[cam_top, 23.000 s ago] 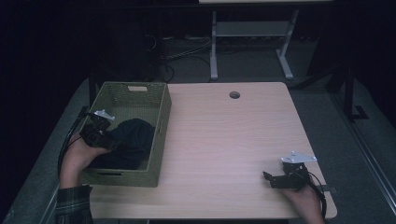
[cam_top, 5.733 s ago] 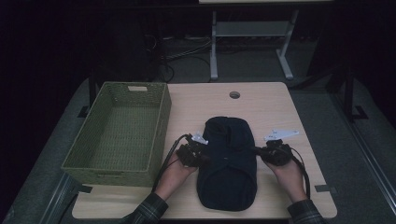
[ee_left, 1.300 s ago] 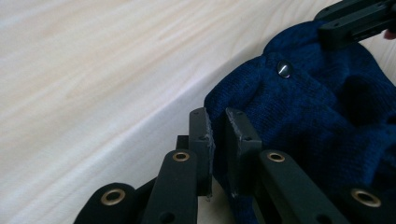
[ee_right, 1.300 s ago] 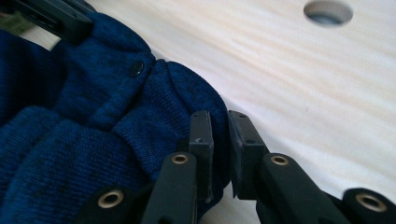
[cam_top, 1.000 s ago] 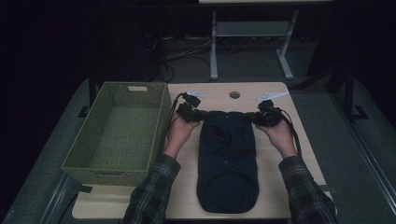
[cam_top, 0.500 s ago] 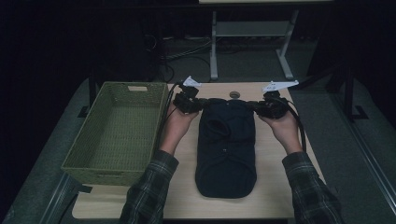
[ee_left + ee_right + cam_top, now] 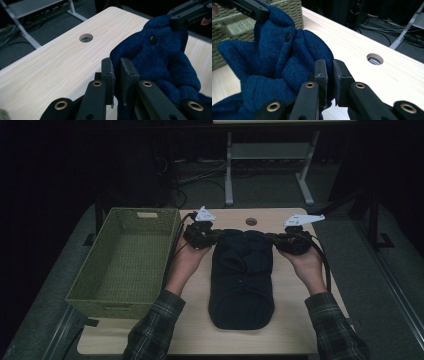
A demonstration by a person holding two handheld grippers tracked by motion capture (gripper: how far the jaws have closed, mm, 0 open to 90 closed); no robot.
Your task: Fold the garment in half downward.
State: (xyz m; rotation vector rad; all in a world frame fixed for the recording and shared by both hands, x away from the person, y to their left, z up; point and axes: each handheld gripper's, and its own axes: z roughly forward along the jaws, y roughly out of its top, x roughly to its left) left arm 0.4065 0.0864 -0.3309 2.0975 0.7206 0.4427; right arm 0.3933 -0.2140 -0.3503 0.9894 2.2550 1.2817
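A dark blue knitted garment [image 7: 241, 280] lies on the table [image 7: 295, 325], roughly midway between the left and right edges, with its long axis running from the near edge toward the far edge. Its rounded lower end sits close to the near edge; its upper end is raised off the wood near the far edge, just short of the round cable hole [image 7: 251, 221]. That upper end is stretched sideways between the two claws. The left claw [image 7: 216, 236] has its jaws pressed together on the garment's far left corner; in the left gripper view the jaws [image 7: 119, 75] stand almost closed with blue knit caught in the narrow slot between them. The right claw [image 7: 272, 238] pinches the far right corner in the same way, and the right gripper view shows its jaws [image 7: 329, 75] nearly shut on a fold of the fabric [image 7: 287, 65]. A small dark button [image 7: 153, 39] shows on the bunched cloth between the two grips. The person's hands come in from the near edge, one on each side of the garment, in plaid sleeves [image 7: 155, 325]. A green woven basket [image 7: 102, 297] stands along the left edge of the table, just beside the left hand [image 7: 186, 262] and apart from the garment.
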